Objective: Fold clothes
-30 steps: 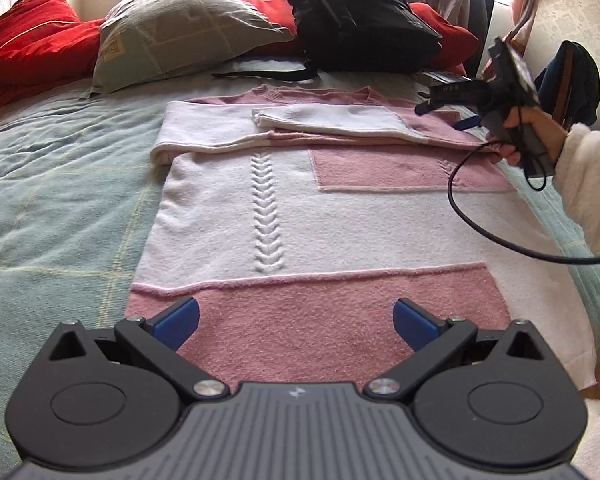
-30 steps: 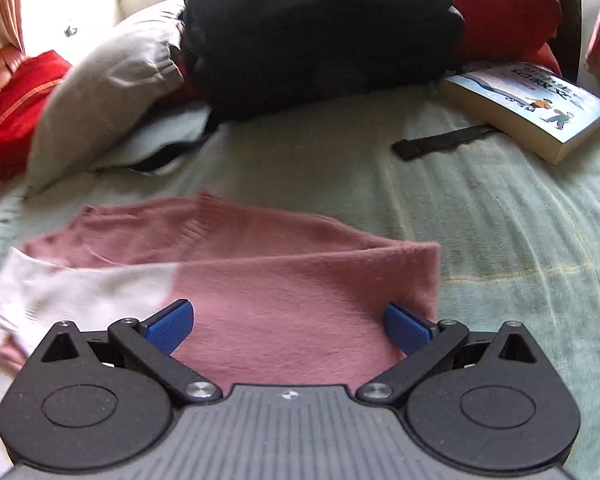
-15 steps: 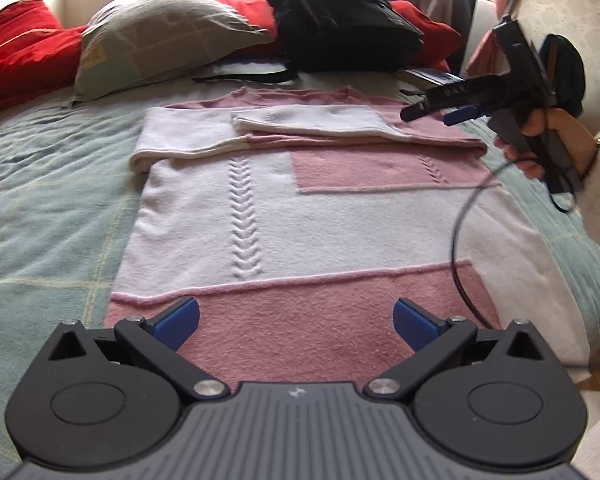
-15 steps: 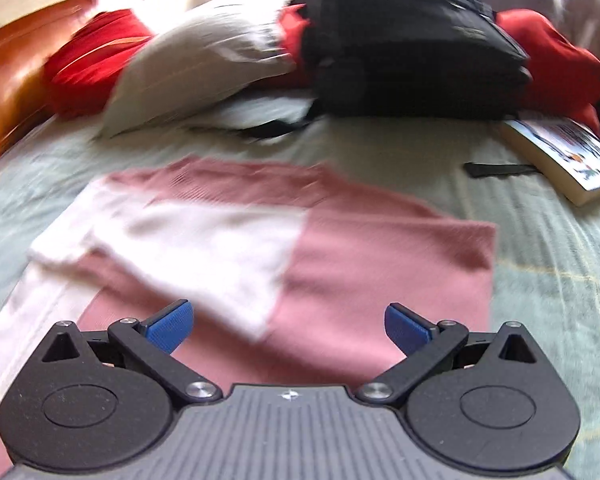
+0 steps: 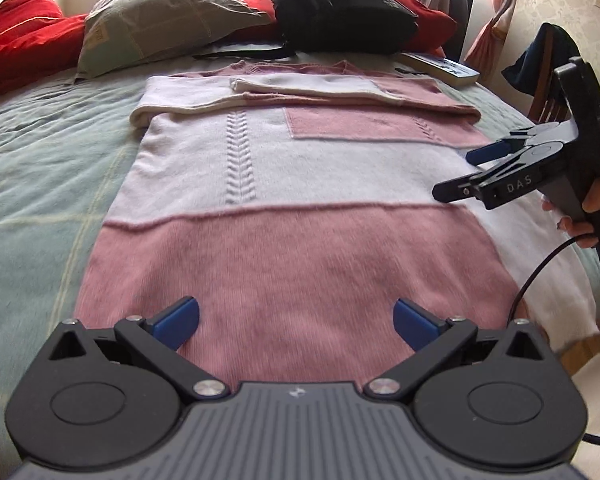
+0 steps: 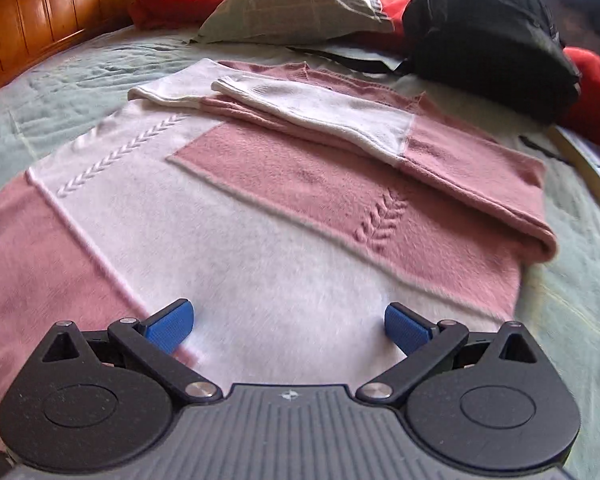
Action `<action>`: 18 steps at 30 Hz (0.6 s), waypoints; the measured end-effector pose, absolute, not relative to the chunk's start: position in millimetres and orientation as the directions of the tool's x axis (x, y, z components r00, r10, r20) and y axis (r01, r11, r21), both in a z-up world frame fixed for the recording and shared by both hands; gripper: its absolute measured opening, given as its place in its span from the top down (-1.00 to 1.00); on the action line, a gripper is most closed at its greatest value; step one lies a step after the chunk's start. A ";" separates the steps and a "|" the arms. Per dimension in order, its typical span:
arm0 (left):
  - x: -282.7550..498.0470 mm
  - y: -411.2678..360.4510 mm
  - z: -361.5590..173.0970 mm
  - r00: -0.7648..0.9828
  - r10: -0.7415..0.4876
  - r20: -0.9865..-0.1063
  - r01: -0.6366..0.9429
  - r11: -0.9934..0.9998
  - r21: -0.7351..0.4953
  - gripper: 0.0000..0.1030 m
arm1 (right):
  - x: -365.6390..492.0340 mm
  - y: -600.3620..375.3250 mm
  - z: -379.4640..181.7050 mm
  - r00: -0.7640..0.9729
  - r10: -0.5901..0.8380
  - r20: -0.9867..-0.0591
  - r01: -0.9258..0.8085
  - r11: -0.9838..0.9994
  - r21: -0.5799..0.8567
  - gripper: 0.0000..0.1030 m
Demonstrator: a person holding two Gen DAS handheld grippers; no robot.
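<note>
A pink and white knitted sweater [image 5: 284, 184] is spread flat on a pale green bedspread [image 5: 48, 168], with both sleeves folded across the chest toward 12 o'clock in the left wrist view. The left gripper [image 5: 296, 316] is seen at 6 o'clock, hovering over the pink hem band, its blue-padded fingers [image 5: 178, 316] spread wide apart and holding nothing. At 3 o'clock in that same view the right gripper [image 5: 460, 174] is held by a hand [image 5: 588, 216] above the sweater's right edge (a black cable [image 5: 540, 276] trails from it toward 5 o'clock). In the right wrist view, the right gripper [image 6: 288, 322] is likewise shown with its fingers wide apart and nothing between them, poised over the white middle band of the sweater [image 6: 260, 216]; the folded white sleeve [image 6: 320, 116] lies toward 12 o'clock. Beyond the sweater, a grey-green pillow [image 5: 164, 20] is seen at 11 o'clock, a red cushion [image 5: 20, 36] at 10 o'clock, a black backpack [image 5: 340, 4] at 12 o'clock, and a book [image 5: 444, 68] at 1 o'clock. A wooden headboard [image 6: 32, 20] is visible at 10 o'clock in the right wrist view.
</note>
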State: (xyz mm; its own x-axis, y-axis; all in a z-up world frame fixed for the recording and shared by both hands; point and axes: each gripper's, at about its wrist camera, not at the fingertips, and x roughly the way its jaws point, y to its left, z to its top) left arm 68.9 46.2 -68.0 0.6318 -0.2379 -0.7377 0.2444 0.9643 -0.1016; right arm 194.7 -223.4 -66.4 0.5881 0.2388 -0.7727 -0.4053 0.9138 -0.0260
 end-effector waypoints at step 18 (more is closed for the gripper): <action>36.6 46.2 -54.3 0.683 -0.283 -0.673 0.297 0.950 -0.098 -0.99 | 123.0 -229.9 -79.0 0.604 0.255 -0.755 -0.393 0.920 -0.004 -1.00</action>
State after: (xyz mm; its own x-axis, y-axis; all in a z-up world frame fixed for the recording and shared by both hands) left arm 36.6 46.2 -54.3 0.6829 -0.2832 -0.6734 0.2971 0.9498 -0.0981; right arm 123.0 -229.9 -79.0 0.6037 0.2549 -0.7554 -0.3930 0.9195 -0.0038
